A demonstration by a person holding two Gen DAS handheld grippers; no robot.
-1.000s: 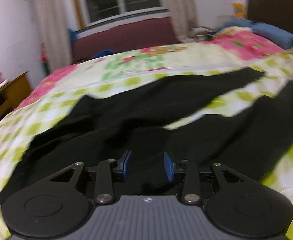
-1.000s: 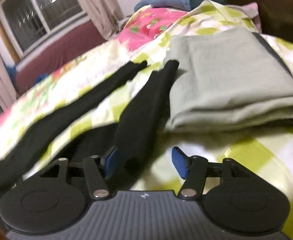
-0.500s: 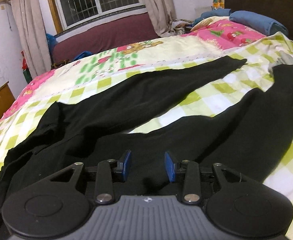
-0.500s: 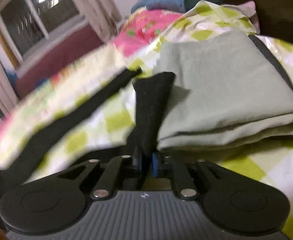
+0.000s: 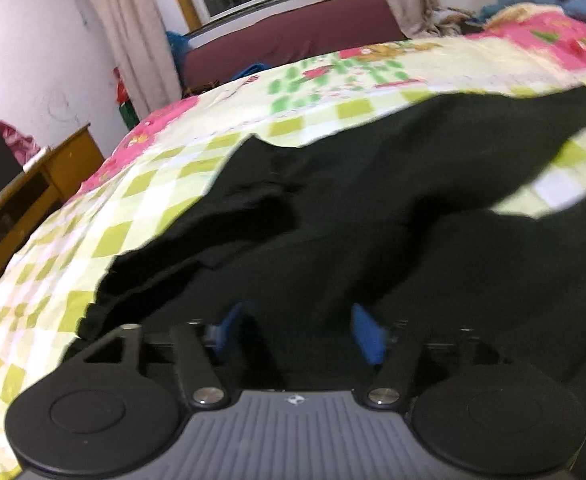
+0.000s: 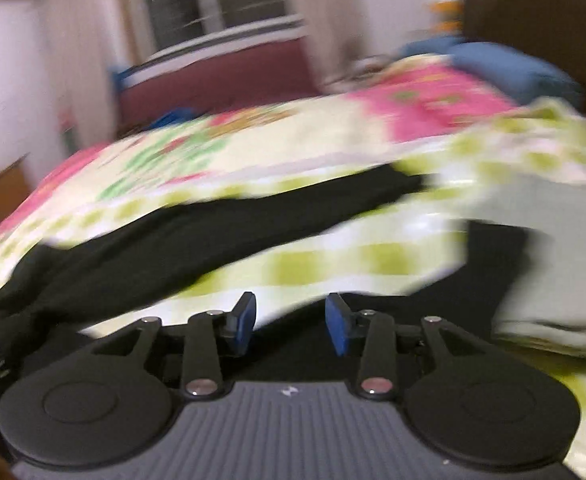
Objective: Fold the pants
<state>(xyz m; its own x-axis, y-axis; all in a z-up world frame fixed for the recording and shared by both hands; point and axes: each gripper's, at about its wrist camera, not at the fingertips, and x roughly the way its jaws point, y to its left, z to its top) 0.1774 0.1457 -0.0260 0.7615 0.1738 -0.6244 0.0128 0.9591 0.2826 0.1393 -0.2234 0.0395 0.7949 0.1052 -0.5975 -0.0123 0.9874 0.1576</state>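
A wide bed [image 5: 141, 216] covered in a green-and-white checked, flower-printed cotton sheet fills both views, and on it the black soft-fabric pants [image 5: 373, 208] lie spread out, waist end toward the left and the two legs running away to the right with a wedge of checked sheet showing between them. At the far right, in the right wrist view, a folded pale grey-green cloth [image 6: 553, 248] sits on the sheet, touching or slightly overlapping the end of the nearer leg. Judging from this layout, the fold has not started: this looks like the step of laying out and taking hold, before one leg is brought over the other. The left tongs [image 5: 299, 330] hang low over the waist and seat area, their blue pads spreading apart with black fabric under and between them but nothing pinched. The right tongs [image 6: 291, 322] are over the nearer leg, also spreading, the pads clear of the cloth; the view is blurred, so whether fabric brushes a pad I cannot tell. The next move probably calls for each pair of tongs to settle on an edge of the nearer leg, one near the waist and one toward the hem, nip a single layer cleanly, and avoid catching the grey-green cloth alongside.
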